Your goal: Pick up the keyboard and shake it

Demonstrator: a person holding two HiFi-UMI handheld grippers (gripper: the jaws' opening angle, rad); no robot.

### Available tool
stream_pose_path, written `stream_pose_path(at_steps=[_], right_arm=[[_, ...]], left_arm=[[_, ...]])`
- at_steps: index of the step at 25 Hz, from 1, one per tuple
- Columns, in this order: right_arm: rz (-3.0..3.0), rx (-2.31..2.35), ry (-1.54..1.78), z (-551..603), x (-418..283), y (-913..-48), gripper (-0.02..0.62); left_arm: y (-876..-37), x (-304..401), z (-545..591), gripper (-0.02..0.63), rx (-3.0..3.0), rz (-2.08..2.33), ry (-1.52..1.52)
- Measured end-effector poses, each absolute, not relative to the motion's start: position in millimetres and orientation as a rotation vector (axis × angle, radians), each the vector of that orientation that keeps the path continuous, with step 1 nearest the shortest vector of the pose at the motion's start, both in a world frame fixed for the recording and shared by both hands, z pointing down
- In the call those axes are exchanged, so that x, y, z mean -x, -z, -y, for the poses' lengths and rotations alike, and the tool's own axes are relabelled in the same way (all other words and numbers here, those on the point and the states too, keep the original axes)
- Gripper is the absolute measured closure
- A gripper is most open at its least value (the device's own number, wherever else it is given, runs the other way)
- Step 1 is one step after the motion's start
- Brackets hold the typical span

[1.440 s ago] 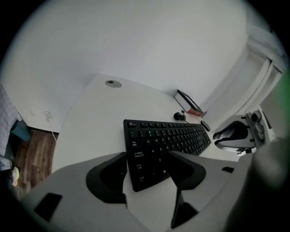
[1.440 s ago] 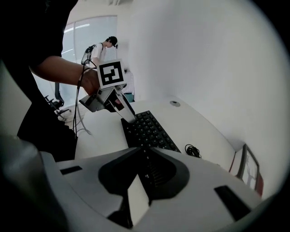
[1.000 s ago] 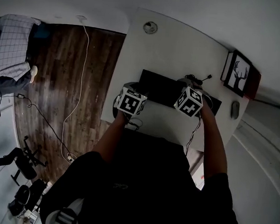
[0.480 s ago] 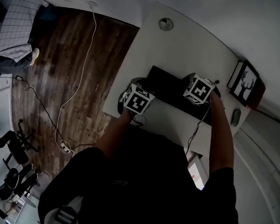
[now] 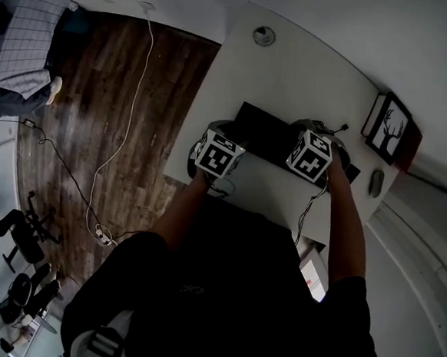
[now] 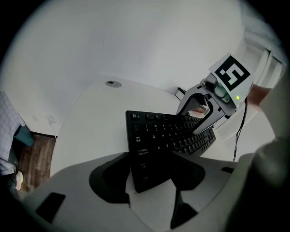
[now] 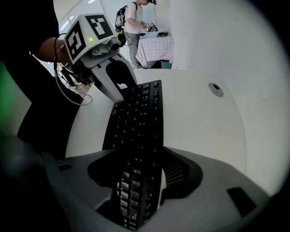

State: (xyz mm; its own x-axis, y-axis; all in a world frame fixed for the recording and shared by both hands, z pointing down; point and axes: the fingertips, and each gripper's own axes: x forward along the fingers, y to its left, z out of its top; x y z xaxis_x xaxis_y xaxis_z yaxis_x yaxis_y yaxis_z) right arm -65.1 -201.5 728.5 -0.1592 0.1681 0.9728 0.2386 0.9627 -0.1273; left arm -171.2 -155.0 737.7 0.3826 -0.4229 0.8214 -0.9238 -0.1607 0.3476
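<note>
A black keyboard (image 5: pixel 269 143) lies across the white table (image 5: pixel 293 79). My left gripper (image 5: pixel 228 134) is shut on its left end. In the left gripper view that end (image 6: pixel 147 156) sits tilted between the two pads, at my left gripper (image 6: pixel 149 174). My right gripper (image 5: pixel 317 139) stands steeply over the right end. Its jaws have just been closing with the keyboard (image 7: pixel 136 122) between them at my right gripper (image 7: pixel 136 181). A sliver of table still shows beside the right pad. Each gripper shows in the other's view: right gripper (image 6: pixel 192 118), left gripper (image 7: pixel 121 90).
A framed deer picture (image 5: pixel 389 129) and a mouse (image 5: pixel 375 182) sit at the table's right end, a round grommet (image 5: pixel 263 36) at the far side. Cables (image 5: pixel 138 90) trail over the wood floor on the left. A person (image 7: pixel 133 20) stands by a checked cloth.
The right gripper's cube has shifted a little towards me over the keyboard's right end and turned slightly. The left gripper has stayed where it was.
</note>
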Motion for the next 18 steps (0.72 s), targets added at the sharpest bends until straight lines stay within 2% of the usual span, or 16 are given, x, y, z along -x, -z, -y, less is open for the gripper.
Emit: stream_pose_path(at_steps=[4, 7, 10, 15, 18], right_arm=[[1.756, 0.232, 0.154, 197.1, 64.2, -720.2, 0.345], [1.766, 0.194, 0.220, 192.4, 62.1, -716.7, 0.351], [1.762, 0.189, 0.278, 178.4, 62.2, -714.8, 0.353], [1.760, 0.158, 0.373, 169.7, 61.8, -710.1, 0.353], [1.771, 0.136, 0.421, 165.7, 64.5, -707.0, 0.353]], left_arm=[[-732.1, 173.4, 152.0, 0.344, -1.838, 1.194, -0.713], [-722.8, 176.4, 154.6, 0.275, -1.913, 1.183, -0.740], [-708.5, 174.6, 159.8, 0.238, -2.037, 1.122, -0.784], [-725.0, 146.5, 150.5, 0.228, -2.134, 0.792, -0.817], [-731.7, 142.3, 146.0, 0.249, -2.143, 0.747, -0.748]])
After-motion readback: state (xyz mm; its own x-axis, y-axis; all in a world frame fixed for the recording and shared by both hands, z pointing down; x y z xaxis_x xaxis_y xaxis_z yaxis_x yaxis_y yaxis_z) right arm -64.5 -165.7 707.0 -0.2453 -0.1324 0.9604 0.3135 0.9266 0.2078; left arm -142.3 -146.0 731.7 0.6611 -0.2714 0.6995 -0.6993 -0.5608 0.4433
